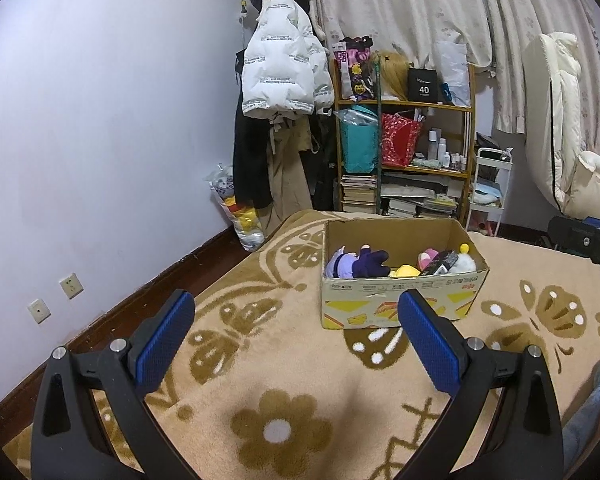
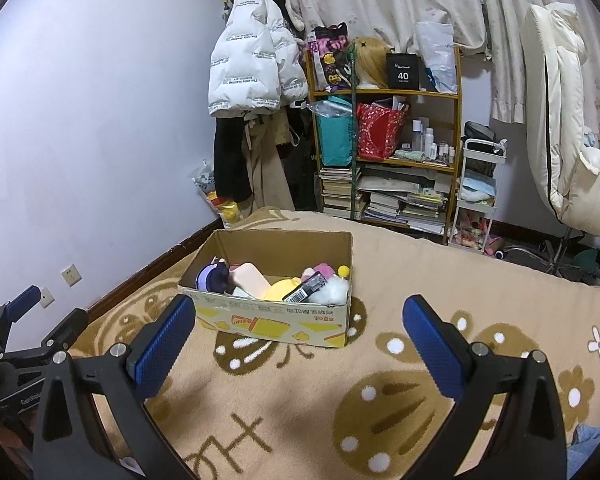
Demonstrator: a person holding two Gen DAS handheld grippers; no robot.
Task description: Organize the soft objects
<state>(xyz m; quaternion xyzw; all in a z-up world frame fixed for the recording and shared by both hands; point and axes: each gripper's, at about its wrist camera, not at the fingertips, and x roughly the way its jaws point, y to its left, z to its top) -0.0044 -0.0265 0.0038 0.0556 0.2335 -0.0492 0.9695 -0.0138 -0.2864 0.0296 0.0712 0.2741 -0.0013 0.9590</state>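
Note:
A cardboard box (image 1: 400,304) stands on a beige patterned blanket (image 1: 260,380). Inside lie several soft toys: a purple and navy plush doll (image 1: 356,264), a yellow plush (image 1: 406,271), a pink plush (image 1: 427,258) and a white fluffy one (image 1: 464,264). The box also shows in the right wrist view (image 2: 272,320), with the purple doll (image 2: 212,278) and white plush (image 2: 334,292). My left gripper (image 1: 296,324) is open and empty, short of the box. My right gripper (image 2: 298,328) is open and empty, near the box's front wall. The left gripper shows at the right wrist view's left edge (image 2: 28,320).
A wooden shelf (image 1: 404,140) with bags, books and bottles stands behind the bed beside hanging coats (image 1: 280,72). A white trolley (image 1: 490,188) and a cream chair (image 1: 568,140) are to the right. A wall with sockets (image 1: 70,285) is on the left.

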